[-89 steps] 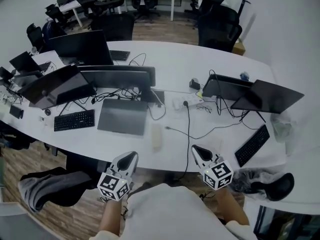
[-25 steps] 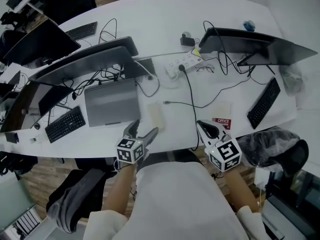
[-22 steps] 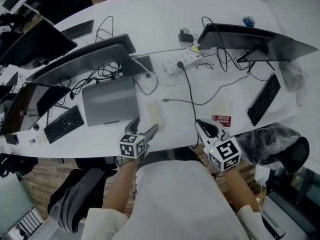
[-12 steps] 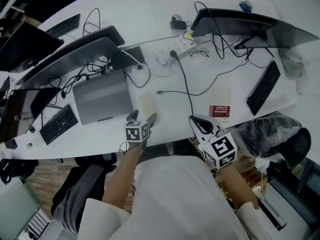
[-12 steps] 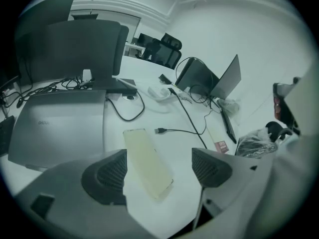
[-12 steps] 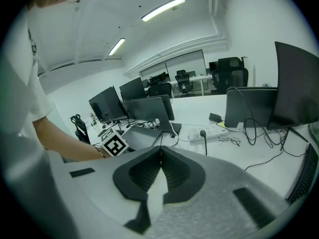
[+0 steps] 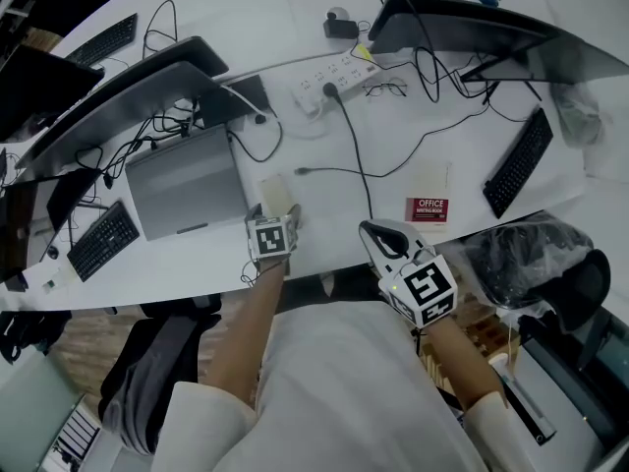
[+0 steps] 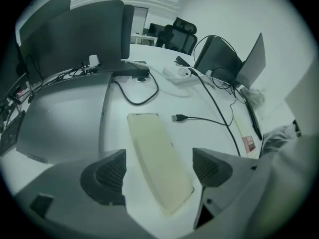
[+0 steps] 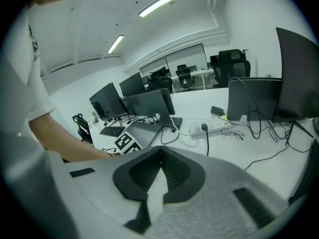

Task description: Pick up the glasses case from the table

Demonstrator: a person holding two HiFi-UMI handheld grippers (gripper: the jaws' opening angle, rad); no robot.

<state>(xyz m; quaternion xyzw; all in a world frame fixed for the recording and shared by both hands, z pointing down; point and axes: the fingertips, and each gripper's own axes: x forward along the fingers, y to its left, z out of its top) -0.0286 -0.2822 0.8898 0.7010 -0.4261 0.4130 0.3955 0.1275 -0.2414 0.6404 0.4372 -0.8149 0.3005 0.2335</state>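
Note:
The glasses case (image 7: 276, 189) is a long cream-coloured case lying flat on the white table (image 7: 324, 229), just right of a closed grey laptop (image 7: 187, 179). My left gripper (image 7: 274, 210) is open at the case's near end. In the left gripper view the case (image 8: 152, 148) runs away from me between the two dark pads (image 8: 110, 176), with a gap on each side, so the left gripper (image 8: 160, 169) is not touching it. My right gripper (image 7: 371, 229) is shut and empty at the table's front edge. In its own view the right gripper (image 9: 160, 152) shows both jaws pressed together.
A loose USB cable (image 7: 324, 172) lies beyond the case. A power strip (image 7: 329, 71) and a pair of eyeglasses (image 7: 383, 89) sit further back, between the monitors (image 7: 118, 87). A red card (image 7: 428, 209) and a keyboard (image 7: 519, 161) lie to the right.
My left gripper has moved forward from the table's edge until its open jaws straddle the case's near end. The right gripper has stayed shut by the edge.

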